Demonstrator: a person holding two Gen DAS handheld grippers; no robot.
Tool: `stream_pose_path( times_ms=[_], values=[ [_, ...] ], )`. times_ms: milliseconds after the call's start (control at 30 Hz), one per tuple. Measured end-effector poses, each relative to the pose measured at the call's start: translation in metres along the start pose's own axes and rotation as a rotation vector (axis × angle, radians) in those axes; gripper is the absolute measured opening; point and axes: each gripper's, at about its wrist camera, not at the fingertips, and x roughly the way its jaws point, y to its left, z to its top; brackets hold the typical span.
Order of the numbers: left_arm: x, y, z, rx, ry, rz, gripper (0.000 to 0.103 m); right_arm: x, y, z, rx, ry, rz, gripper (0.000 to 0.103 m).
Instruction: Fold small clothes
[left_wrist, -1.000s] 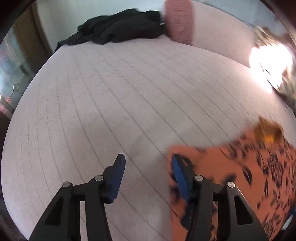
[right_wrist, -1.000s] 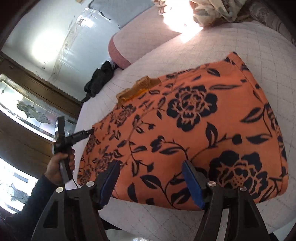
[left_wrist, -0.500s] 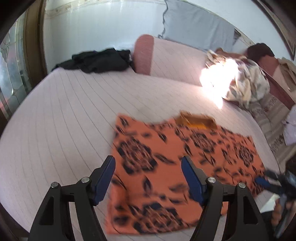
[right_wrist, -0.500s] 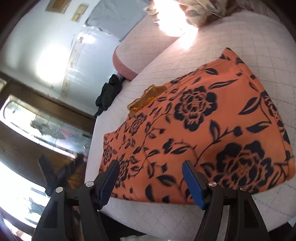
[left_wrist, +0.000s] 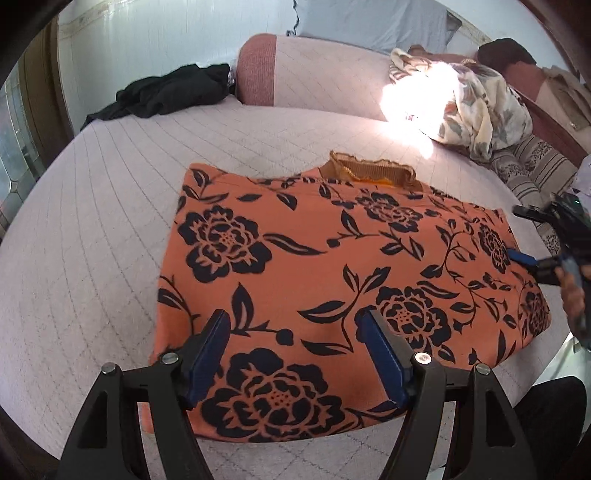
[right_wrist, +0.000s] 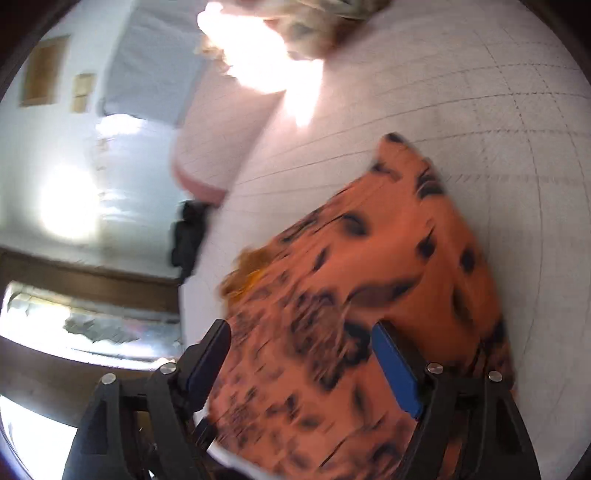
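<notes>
Left hand-held gripper (left_wrist: 293, 328): nearest in the left wrist view, its blue-padded jaws stand wide above the near edge of the cloth, nothing pinched between them – they have just been opening
Right hand-held gripper (right_wrist: 301, 345): jaws wide in its own blurred view, orange cloth seen between the pads but no pad pressing on it; these jaws too have just been opening. In the left wrist view it shows at the right edge of the cloth, gripped by a hand (left_wrist: 574, 291)
Orange garment (left_wrist: 343, 280): folded flat into a rough rectangle on the bed, orange with dark blue flowers and leaves, lying near the bed's near edge; a frilled mustard-brown collar (left_wrist: 371, 171) pokes out at its far edge
Bed (left_wrist: 92, 229): pale lilac quilted cover with stitched lines, bare to the left of and beyond the garment
Person: a dark trouser leg (left_wrist: 546, 417) at the near right corner – little else in sight
Bolster (left_wrist: 306, 75): lilac with a dusty pink end, lying across the far side of the bed
Black clothing (left_wrist: 170, 92): a crumpled heap at the far left, just beside the bolster's pink end
Floral blanket (left_wrist: 476, 107): cream with a leaf print, bunched at the far right, partly washed out by a bright patch of sunlight
Striped cushion (left_wrist: 532, 166): at the far right, below the blanket
Wall: pale blue, a grey sheet (left_wrist: 369, 20) hanging behind the bolster
</notes>
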Motion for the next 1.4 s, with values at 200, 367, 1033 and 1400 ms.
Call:
stream_pose_path(
  times_ms=[200, 367, 1033, 1400],
  values=[
    [0.005, 0.011, -0.006, -0.046, 0.003, -0.007, 0.074, -0.013, 0.02, 0.005, -0.019, -0.075, 0.067, 0.082],
    [-0.001, 0.007, -0.01, -0.024, 0.006, 0.002, 0.074, -0.007, -0.007, 0.011, 0.106, -0.095, 0.025, 0.081],
    [-0.011, 0.01, -0.022, -0.052, 0.019, 0.065, 0.074, -0.031, 0.03, -0.117, -0.275, -0.104, -0.096, 0.087],
    [-0.005, 0.003, -0.019, -0.048, 0.057, 0.11, 0.074, -0.031, 0.003, -0.113, -0.209, -0.117, -0.073, 0.086]
  ],
)
